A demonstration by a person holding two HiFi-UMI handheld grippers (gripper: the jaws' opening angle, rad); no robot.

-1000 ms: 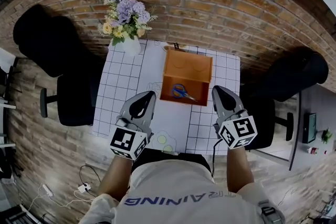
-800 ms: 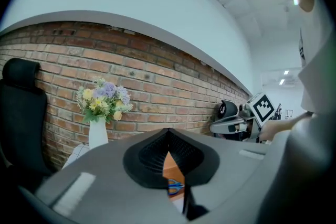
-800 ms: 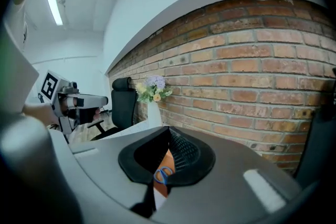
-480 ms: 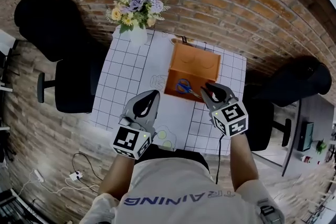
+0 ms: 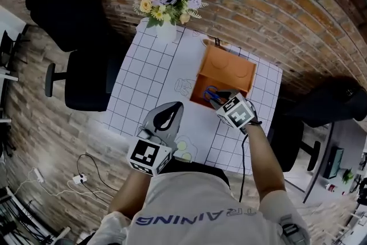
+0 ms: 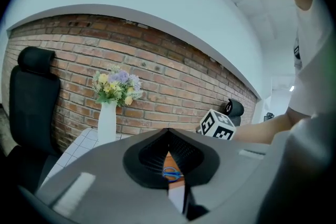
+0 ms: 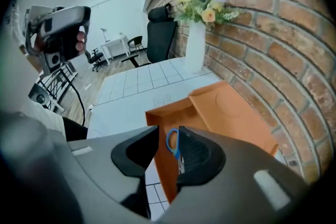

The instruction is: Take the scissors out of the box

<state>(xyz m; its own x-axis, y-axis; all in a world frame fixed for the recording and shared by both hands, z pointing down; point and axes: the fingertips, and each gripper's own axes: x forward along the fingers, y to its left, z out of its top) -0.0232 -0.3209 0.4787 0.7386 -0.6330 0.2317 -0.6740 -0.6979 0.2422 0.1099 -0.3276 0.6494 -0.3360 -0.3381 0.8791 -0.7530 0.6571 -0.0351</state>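
Observation:
An orange box [image 5: 226, 72] lies on the white gridded table [image 5: 146, 83] with its open side toward me. Blue-handled scissors [image 5: 213, 94] lie inside near the opening. My right gripper [image 5: 224, 100] points steeply down at the box mouth. Its jaws have just been opening and now stand open. In the right gripper view the blue scissor handle [image 7: 172, 143] shows in the gap of the right gripper [image 7: 168, 135], close by one pad, not pinched. My left gripper [image 5: 172, 108] hovers over the table's near left, shut and holding nothing. The left gripper [image 6: 168, 132] faces the scissors [image 6: 171, 172].
A white vase of flowers [image 5: 167, 26] stands at the table's far left corner against the brick wall. Black office chairs stand to the left [image 5: 86, 80] and right [image 5: 295, 132] of the table. Faint printed outlines mark the tabletop near its front edge [image 5: 184, 149].
The right gripper swung down and forward from beside the box to its open mouth, tipping steeply, and its jaws spread apart. The left gripper sank a little.

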